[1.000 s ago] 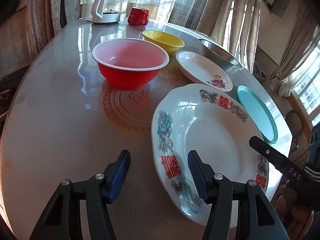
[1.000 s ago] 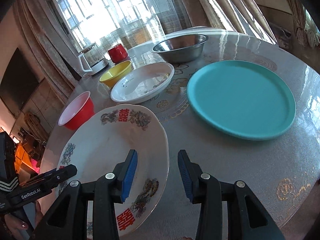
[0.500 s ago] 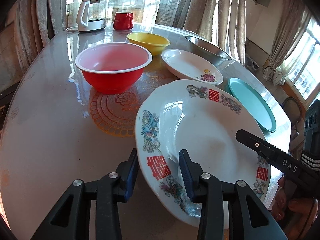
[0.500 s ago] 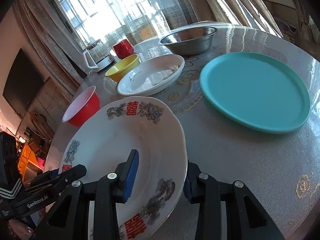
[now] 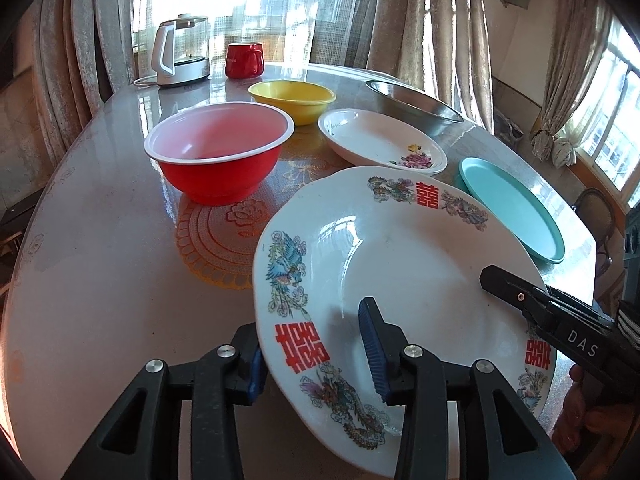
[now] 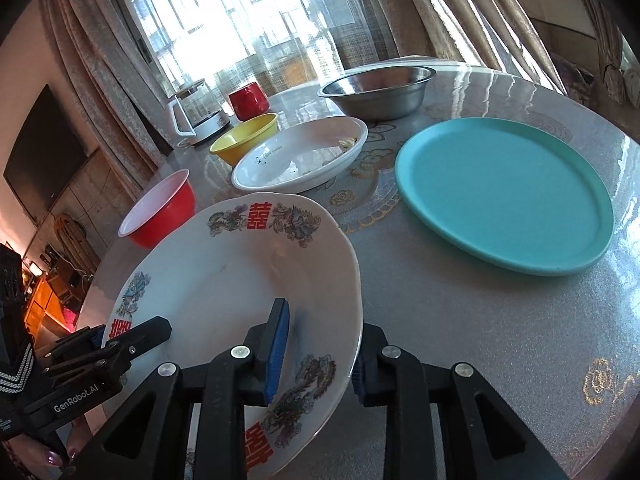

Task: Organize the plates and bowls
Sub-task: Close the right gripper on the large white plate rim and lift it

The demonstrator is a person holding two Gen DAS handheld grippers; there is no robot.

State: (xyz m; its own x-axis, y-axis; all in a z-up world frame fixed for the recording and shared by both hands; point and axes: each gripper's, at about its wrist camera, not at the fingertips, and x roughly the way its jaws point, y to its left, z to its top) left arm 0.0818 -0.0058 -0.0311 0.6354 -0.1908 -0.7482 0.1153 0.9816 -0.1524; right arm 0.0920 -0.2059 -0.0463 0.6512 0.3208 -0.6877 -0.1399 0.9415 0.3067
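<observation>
A large white plate [image 5: 400, 248] with red characters and dragon prints lies at the near side of the round table [image 5: 100, 240]. My left gripper [image 5: 308, 328] is shut on its near left rim, one pad under the rim and one on the inner face. In the right wrist view the same plate [image 6: 224, 272] has my right gripper [image 6: 320, 320] on its near right rim. Those jaws are closing with the rim between them, one pad inside the plate and one beneath the edge. Each gripper's finger shows in the other's view.
Beyond the plate stand a red bowl [image 5: 220, 152], a yellow bowl [image 5: 292, 98], a small flowered plate [image 5: 380, 144] and a steel bowl [image 5: 416, 104]. A teal plate [image 6: 504, 196] lies to the right. A kettle [image 5: 180, 56] and red mug [image 5: 244, 60] stand at the far edge.
Both grippers slid forward so the large plate's rim sits between their fingers, and both narrowed onto it. The plate's near side now looks slightly raised.
</observation>
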